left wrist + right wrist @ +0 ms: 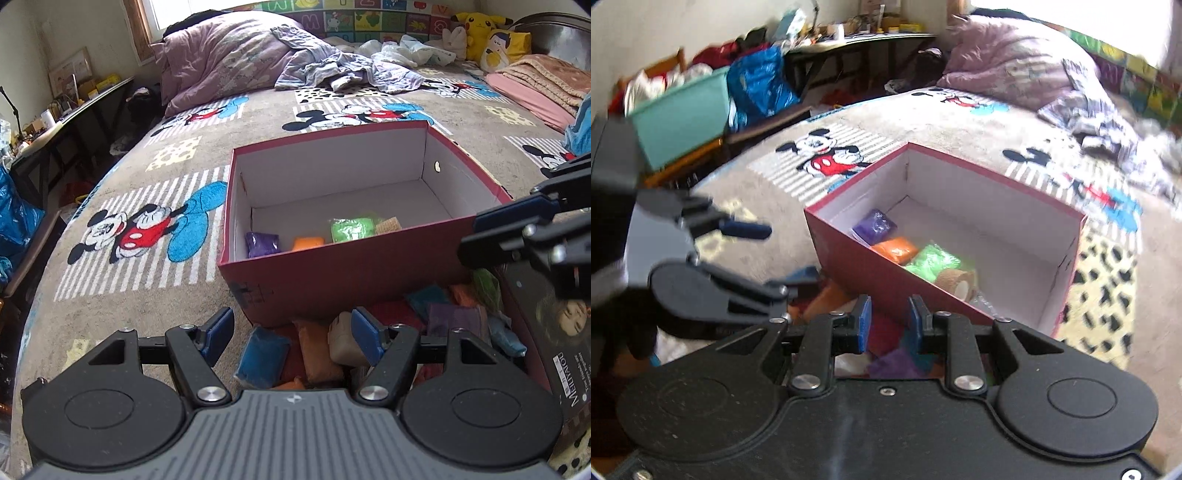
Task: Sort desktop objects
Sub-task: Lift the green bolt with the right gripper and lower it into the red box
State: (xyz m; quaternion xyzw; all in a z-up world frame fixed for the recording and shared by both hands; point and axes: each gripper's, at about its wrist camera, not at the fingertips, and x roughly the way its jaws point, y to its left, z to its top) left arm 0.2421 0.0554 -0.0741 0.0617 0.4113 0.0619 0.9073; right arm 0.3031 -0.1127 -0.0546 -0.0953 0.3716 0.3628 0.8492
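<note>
A red cardboard box (332,288) with a white inside stands on the bed. It holds a purple packet (261,244), an orange one (308,243), a green one (351,229) and a tan roll (388,224). The box also shows in the right wrist view (864,273). A pile of coloured packets lies in front of the box: blue (262,356), orange (317,354), beige (343,343). My left gripper (293,338) is open and empty above this pile. My right gripper (888,323) is open and empty, just short of the box's near wall; it also shows in the left wrist view (517,221).
The bed has a Mickey Mouse blanket (140,229). A dark box with a face print (565,332) stands right of the pile. A purple duvet (229,59) and clothes lie at the far end. A desk (74,114) and blue bag (757,85) are beside the bed.
</note>
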